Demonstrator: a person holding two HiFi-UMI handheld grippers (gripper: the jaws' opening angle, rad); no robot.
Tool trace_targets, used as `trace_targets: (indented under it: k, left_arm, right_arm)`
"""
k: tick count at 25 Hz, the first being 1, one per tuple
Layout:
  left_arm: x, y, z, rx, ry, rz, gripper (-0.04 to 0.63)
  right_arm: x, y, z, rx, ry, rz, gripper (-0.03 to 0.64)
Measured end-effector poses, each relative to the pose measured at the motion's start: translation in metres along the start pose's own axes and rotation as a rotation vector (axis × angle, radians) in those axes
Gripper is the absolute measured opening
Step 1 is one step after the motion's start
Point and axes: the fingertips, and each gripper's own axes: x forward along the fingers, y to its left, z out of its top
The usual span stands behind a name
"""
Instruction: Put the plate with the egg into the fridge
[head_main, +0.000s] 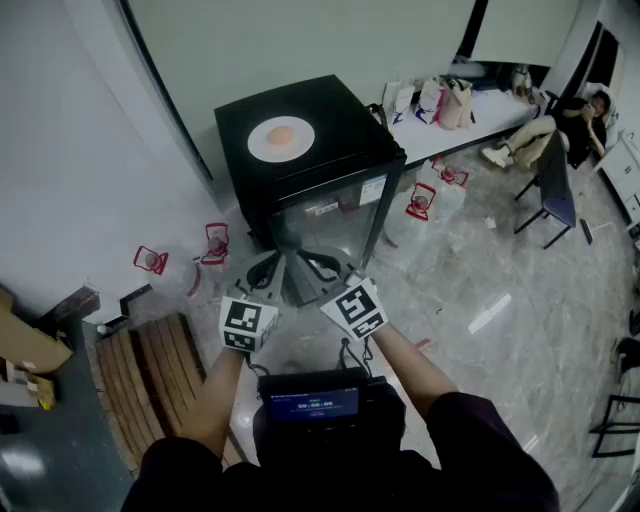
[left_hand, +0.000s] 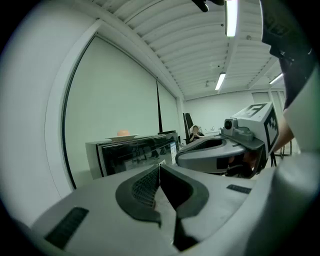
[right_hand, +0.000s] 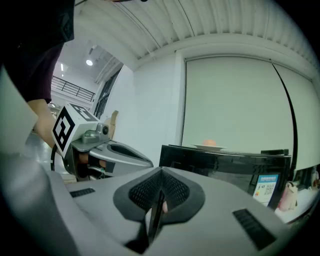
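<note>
Jaws together on two grippers (head_main: 266, 272) (head_main: 328, 270); one egg (head_main: 283, 135), one plate (head_main: 259, 141), one fridge (head_main: 335, 125).

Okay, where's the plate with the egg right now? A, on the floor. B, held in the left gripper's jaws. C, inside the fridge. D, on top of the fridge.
D: the plate with the egg sits on the black top of the fridge, apart from both grippers.
</note>
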Motion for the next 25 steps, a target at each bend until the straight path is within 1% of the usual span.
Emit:
trace_targets:
  k: [15,18,19,20,21,23,24,25]
  left_arm:
    - [-0.004,0.009,-0.001,0.003,-0.002,-0.007,0.011]
    - [-0.006,0.010,-0.002,-0.001,-0.009,-0.007,0.011]
    - [-0.009,0.011,-0.003,-0.017,-0.014,-0.005,0.011]
    - [-0.012,0.012,-0.005,-0.050,-0.022,-0.001,0.011]
    - [-0.015,0.015,-0.007,-0.100,-0.035,0.003,0.011]
    - [-0.024,0.024,-0.011,-0.224,-0.077,0.014,0.011]
    - [-0.029,0.030,-0.014,-0.273,-0.095,0.022,0.011]
    - [-0.033,0.036,-0.019,-0.300,-0.102,0.032,0.011]
  right_arm:
    - [0.007,0.006,0.001,-0.019,0.009,0.004,0.008]
    - [0.005,0.006,0.003,0.007,-0.012,-0.005,0.008]
    - [0.004,0.006,0.004,0.033,-0.026,-0.009,0.009]
    - [0.003,0.007,0.004,0.064,-0.039,-0.012,0.008]
    - [0.002,0.009,0.005,0.099,-0.048,-0.013,0.009]
    - [0.001,0.013,0.007,0.164,-0.074,-0.015,0.009]
    - [0.001,0.014,0.008,0.192,-0.093,-0.023,0.009]
    - [0.000,0.015,0.009,0.214,-0.109,-0.036,0.009]
